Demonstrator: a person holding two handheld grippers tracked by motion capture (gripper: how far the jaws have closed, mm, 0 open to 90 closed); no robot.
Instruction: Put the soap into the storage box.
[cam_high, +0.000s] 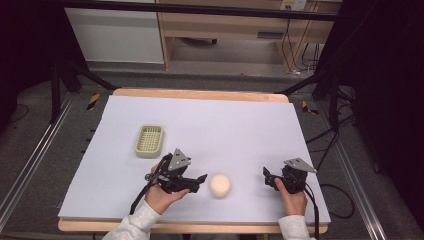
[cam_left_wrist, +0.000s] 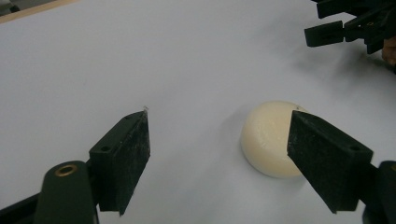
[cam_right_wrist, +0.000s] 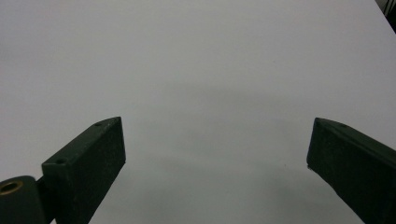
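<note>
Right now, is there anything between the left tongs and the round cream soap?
Nothing visible does. The left tongs are open, with bare white table cover between them and the soap, which lies just ahead, toward one jaw. The green basket sits off to the side, and the right tongs stay beyond the soap.

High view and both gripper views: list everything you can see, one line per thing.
Soap bar: one, cream, round, on the sheet just ahead of the left gripper, untouched.
Basket: one, pale green, slotted, rectangular, on the sheet beyond the left gripper.
Sheet: one, pale lilac-white, covering the table top.
Table: one, light wood, its edge showing round the sheet.
Floor cables: several, black, right of the table.
Left gripper: one, black, jaws open, aimed at the soap bar.
Right gripper: one, black, jaws open over bare sheet.
Hands: two, pale sleeves, at the near edge.
</note>
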